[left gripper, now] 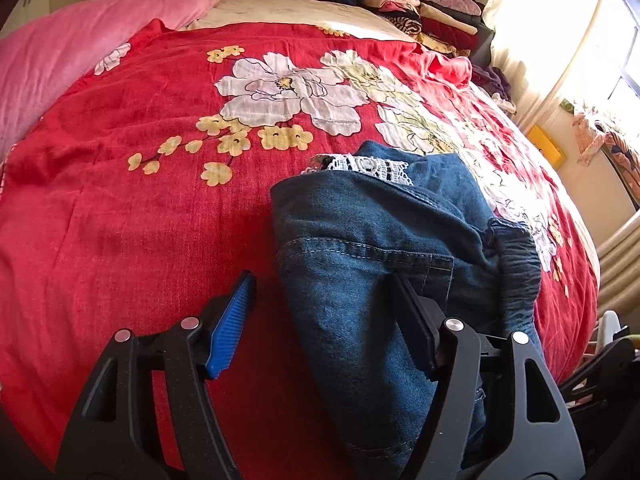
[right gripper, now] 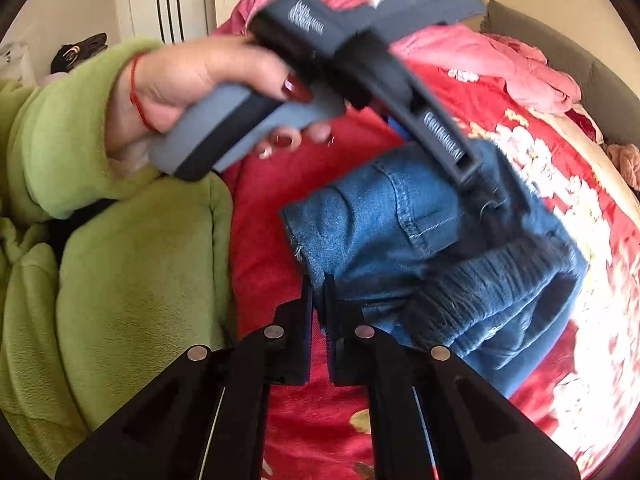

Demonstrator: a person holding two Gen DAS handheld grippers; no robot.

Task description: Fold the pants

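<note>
Left gripper (left gripper: 324,320) fingers spread wide over jeans (left gripper: 360,248); right gripper (right gripper: 319,304) pinches them (bedspread (left gripper: 120,200) beneath)

Right gripper (right gripper: 318,292) jaws clamped on denim pants (right gripper: 384,224) edge.

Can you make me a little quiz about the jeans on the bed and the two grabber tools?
1. True or false: the left tool is open.
2. What colour is the bedspread under the jeans? A green, B red, C black.
3. Fill in: the right tool is shut on the edge of the ____.

Key: 1 true. 2 B. 3 jeans.
</note>
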